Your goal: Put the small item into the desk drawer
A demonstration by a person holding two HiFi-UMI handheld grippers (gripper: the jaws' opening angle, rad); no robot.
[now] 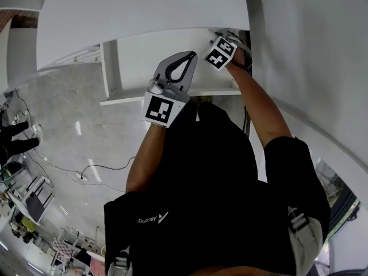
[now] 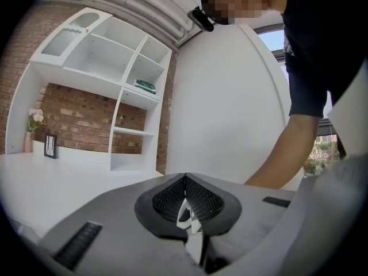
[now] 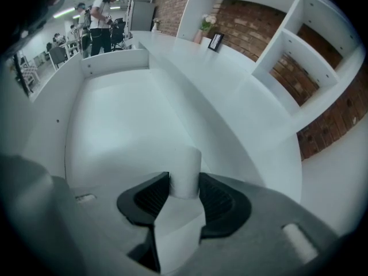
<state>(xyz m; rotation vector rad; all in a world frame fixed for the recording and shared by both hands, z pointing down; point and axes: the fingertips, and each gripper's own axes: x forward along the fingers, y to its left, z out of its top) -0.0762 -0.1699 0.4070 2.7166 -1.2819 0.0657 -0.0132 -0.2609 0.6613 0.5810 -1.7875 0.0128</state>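
Two claws raised: right claw (image 3: 185,181) clamped on small white cylinder (image 3: 186,158) above the drawer (image 3: 112,66); left claw (image 2: 185,180) pressed together, empty.

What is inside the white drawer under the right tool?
Inside the drawer only bare white floor shows; the right tool and the white item it grips cover the near part.
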